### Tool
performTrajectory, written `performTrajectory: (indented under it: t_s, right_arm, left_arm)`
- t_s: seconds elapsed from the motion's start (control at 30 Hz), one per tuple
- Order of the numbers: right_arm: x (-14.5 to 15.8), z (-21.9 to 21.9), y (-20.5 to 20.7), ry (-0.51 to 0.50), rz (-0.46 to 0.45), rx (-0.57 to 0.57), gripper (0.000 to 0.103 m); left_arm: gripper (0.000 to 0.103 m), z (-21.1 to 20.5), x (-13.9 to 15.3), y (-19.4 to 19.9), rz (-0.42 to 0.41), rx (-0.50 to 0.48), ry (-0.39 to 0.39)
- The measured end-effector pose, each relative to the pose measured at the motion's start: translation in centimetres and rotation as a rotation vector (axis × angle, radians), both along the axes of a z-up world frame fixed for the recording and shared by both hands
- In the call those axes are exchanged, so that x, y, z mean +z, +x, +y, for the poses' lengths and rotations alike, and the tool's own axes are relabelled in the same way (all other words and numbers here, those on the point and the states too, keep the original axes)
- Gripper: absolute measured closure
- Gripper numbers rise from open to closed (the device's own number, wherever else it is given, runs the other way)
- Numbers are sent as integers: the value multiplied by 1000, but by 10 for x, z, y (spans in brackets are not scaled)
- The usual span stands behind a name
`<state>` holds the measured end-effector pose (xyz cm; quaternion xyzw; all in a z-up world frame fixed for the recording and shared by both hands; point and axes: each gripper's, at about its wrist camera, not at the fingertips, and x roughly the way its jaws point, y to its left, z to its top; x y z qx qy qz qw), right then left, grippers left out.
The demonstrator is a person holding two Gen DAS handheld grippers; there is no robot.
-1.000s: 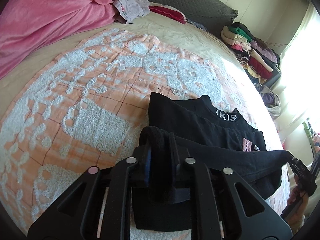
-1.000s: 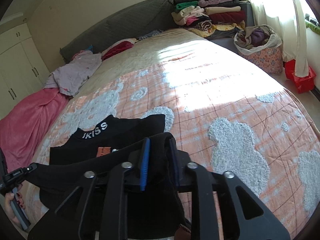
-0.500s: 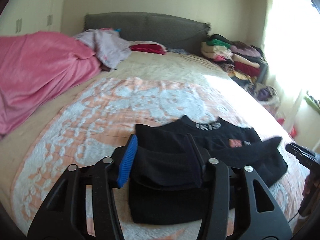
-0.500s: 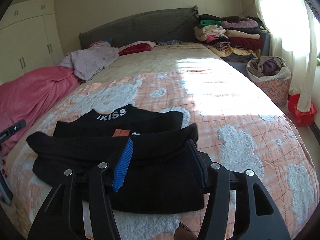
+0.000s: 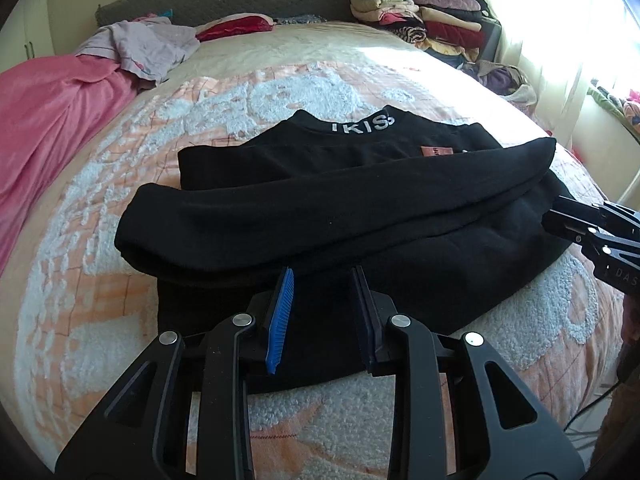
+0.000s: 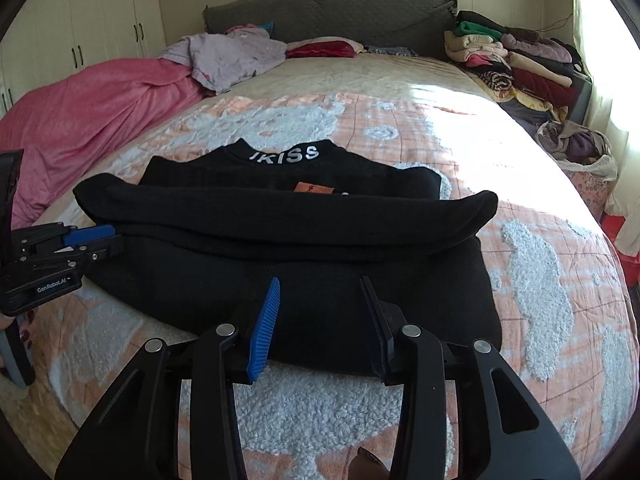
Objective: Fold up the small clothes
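A black top [image 5: 340,208] with white collar lettering and an orange patch lies on the bed's orange and white blanket [image 5: 100,240], its bottom part folded up into a thick band across the chest. It also shows in the right wrist view [image 6: 288,240]. My left gripper [image 5: 324,276] is open and empty, just in front of the top's near edge. My right gripper [image 6: 320,284] is open and empty over the near edge too. Each gripper shows in the other's view, the right one [image 5: 592,232] and the left one [image 6: 60,252].
A pink blanket [image 6: 92,108] and a lilac garment [image 6: 228,52] lie at the bed's far left. Folded clothes [image 6: 516,60] are stacked at the far right, above a full laundry basket [image 6: 580,152]. A dark headboard [image 6: 328,4] and white wardrobes [image 6: 80,20] stand behind.
Both grippers let go of the black fabric they were shut on, opened, and pulled back toward me. The folded band now rests flat across the top.
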<state>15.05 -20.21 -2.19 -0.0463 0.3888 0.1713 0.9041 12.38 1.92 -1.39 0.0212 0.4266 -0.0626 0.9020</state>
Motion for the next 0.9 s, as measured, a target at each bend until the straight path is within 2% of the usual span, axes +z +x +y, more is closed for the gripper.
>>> performTrajectory:
  t_s: [0.23, 0.47, 0.6, 0.77, 0.9]
  right_arm:
    - [-26, 6, 27, -34, 46, -45, 65]
    - [-28, 15, 49, -49, 8, -54, 65]
    - [-30, 20, 68, -54, 17, -59, 65]
    - [-25, 24, 93, -35, 22, -77, 65]
    - [-19, 22, 113, 2, 31, -101, 64]
  left_arm:
    - [81, 2, -3, 13, -31, 27, 32]
    - [75, 2, 0, 30, -89, 52, 69]
    - [73, 9, -4, 43, -66, 79, 43]
    - [72, 12, 0, 56, -106, 105, 29]
    - [72, 26, 14, 67, -158, 147, -64]
